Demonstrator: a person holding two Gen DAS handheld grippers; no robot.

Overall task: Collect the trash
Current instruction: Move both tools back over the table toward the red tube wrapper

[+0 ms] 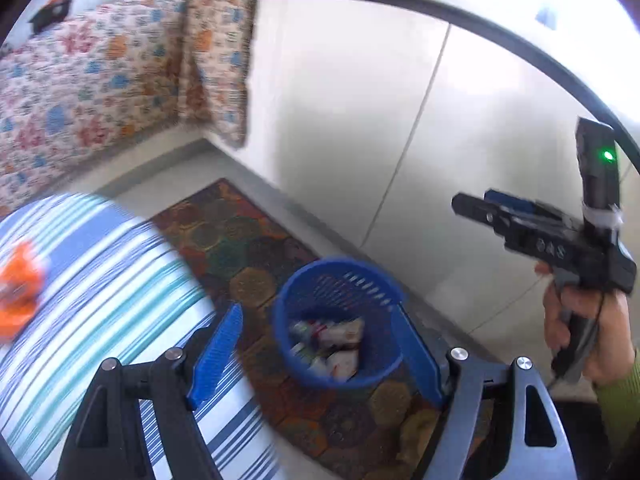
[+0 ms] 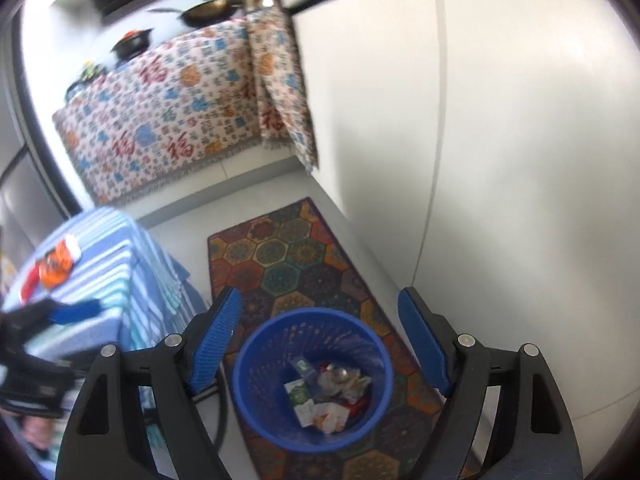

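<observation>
Both of my grippers are spread apart and empty. My right gripper hangs over the blue plastic waste basket, which sits low in the middle of the right wrist frame on a hexagon-patterned mat beside white cabinet doors. Inside the basket lie small cartons and crumpled wrappers, so part of the collecting looks done. My left gripper frames the same basket from the other side, with nothing between its blue fingers. What I judge to be left is the orange wrapper, lying at the left edge of the right wrist frame on the counter, which wears a blue and white striped cloth; the left wrist view shows it only as an orange smear at far left. It looks like thin crinkled film: very light, soft, slippery, likely to flatten and slide rather than resist. I would come down on a raised fold near its middle, pinching a bunched ridge rather than a flat edge, and take care not to catch the loose cloth beneath it. A firm squeeze should do no harm, since nothing about it looks fragile.
</observation>
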